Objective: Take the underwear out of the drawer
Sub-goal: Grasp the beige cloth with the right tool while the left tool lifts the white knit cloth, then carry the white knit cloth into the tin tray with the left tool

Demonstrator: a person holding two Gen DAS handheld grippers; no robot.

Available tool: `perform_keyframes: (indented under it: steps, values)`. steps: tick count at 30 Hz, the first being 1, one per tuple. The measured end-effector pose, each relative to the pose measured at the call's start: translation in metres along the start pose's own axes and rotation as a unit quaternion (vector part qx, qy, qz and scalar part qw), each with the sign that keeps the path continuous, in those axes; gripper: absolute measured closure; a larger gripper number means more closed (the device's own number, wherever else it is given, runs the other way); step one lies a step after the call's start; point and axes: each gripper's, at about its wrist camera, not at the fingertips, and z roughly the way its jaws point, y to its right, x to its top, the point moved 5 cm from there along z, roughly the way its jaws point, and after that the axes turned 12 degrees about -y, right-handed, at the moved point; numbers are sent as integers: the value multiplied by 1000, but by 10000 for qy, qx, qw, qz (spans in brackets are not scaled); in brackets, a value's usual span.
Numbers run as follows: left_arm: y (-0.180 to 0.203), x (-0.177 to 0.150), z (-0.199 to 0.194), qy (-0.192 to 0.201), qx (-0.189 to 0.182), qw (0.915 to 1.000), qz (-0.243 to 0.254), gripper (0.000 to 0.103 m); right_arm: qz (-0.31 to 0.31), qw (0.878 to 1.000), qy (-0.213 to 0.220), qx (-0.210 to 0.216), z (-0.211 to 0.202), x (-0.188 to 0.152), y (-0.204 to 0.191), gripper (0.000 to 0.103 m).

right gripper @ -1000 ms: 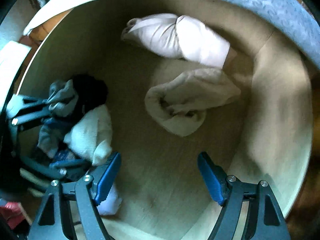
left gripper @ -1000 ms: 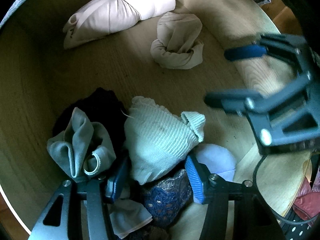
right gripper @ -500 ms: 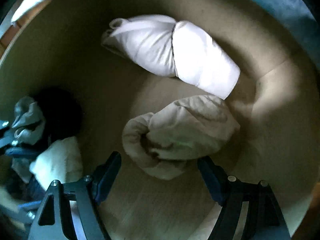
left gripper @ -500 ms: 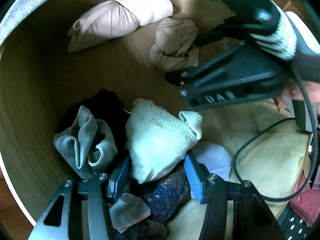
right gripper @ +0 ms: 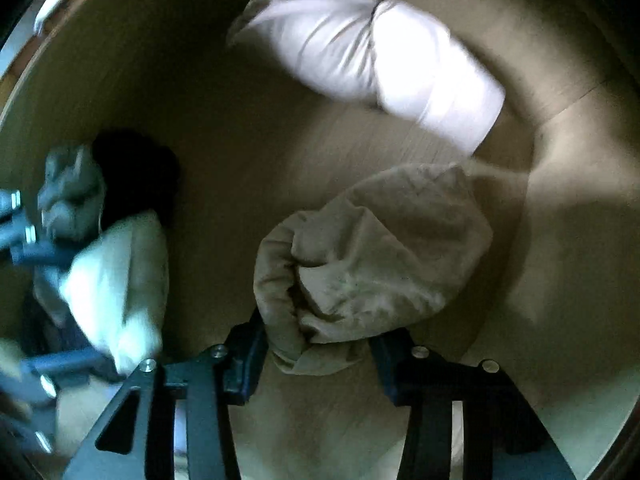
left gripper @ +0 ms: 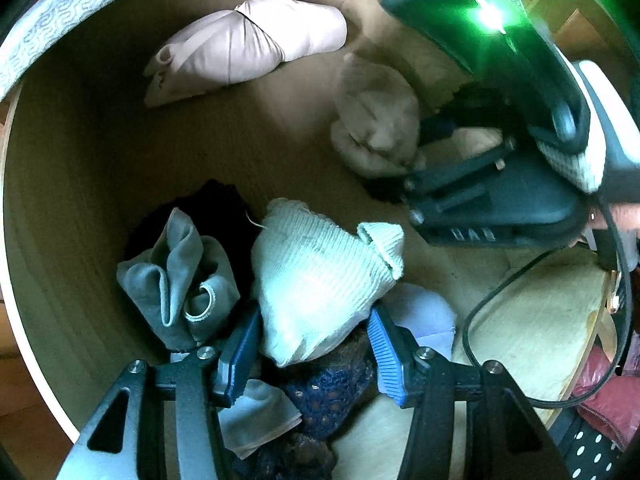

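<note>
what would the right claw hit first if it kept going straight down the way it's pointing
The beige rolled bundle: it already sits between the closing pads of the right claw. Beyond it lies the wooden drawer floor, though depth is hard to judge here.

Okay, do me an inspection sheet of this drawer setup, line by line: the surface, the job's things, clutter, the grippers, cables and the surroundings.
Surface: wooden drawer floor, bare between bundles.
Job's things: beige bundle; pale ribbed bundle; pink rolled bundle; grey garment; black garment; navy lace piece.
Clutter: nothing seen.
Grippers: left gripper shut on the pale ribbed bundle; right gripper closing, beige bundle between its fingers.
Cables: black cable loops over the drawer's right edge.
Surroundings: patterned fabric beyond the far edge; red item and dotted fabric at right.
</note>
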Motion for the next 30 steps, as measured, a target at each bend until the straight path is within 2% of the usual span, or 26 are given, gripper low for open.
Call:
perform_keyframes:
  steps: [3, 7, 14, 23, 30]
  values:
    - [4, -3, -1, 74, -100, 9999, -36, 50, -4, 10000, -34, 50, 3, 2, -3, 48]
    - [0, -8, -13, 246, -249, 9993, -86, 50, -5, 10000, -17, 53, 2, 11, -4, 47]
    - [-9, -28, -48, 662, -414, 9968, -174, 50, 12, 9999, 9, 106, -1, -8, 8, 46]
    - [-8, -43, -93, 886, -349, 9953, -189, 50, -22, 10000, -9, 35, -2, -11, 2, 46]
    - [-23, -41, -164, 1305, -33, 9913, -180, 50, -10, 10000, -1, 60, -4, -13, 2, 46]
